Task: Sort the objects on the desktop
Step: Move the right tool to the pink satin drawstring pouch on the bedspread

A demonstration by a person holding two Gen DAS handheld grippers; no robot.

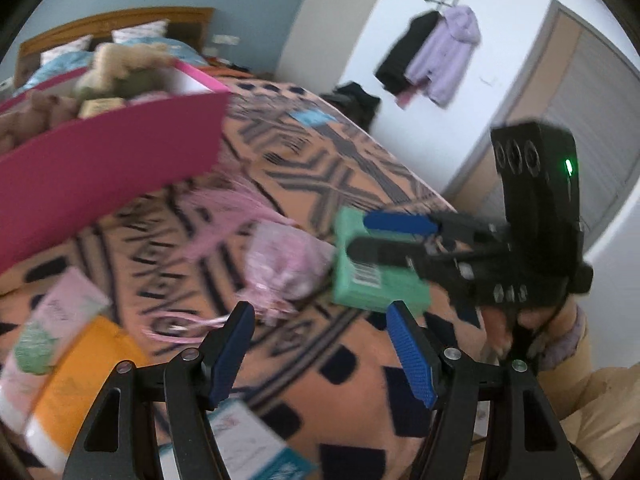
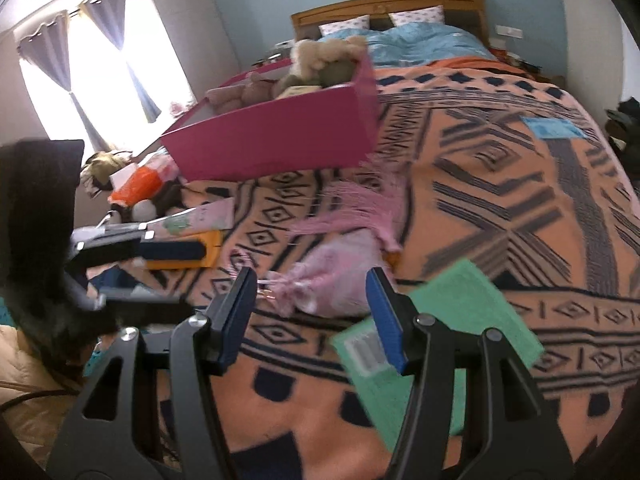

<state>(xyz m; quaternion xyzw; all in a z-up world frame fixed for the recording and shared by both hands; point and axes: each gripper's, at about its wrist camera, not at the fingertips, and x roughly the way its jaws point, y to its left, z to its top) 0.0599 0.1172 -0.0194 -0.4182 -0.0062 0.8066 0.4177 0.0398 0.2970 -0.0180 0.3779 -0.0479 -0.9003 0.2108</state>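
— Two grippers over the blanket (image 2: 500,184). What do we hold?

— Nothing. Our left gripper (image 1: 320,356) stands part open and empty, the pink pouch (image 1: 286,264) just ahead of its tips.

— And the right gripper (image 2: 310,316)?

— Part open too, bare between the pads. We see the green box (image 2: 452,320) lying flat under its right finger; whether they touch, we cannot tell.

— The magenta bin (image 2: 276,140)?

— Well beyond, toys inside.

Two jackets (image 1: 432,56) hang on wall hooks; curtains (image 2: 100,56), seemingly purple, frame the window.
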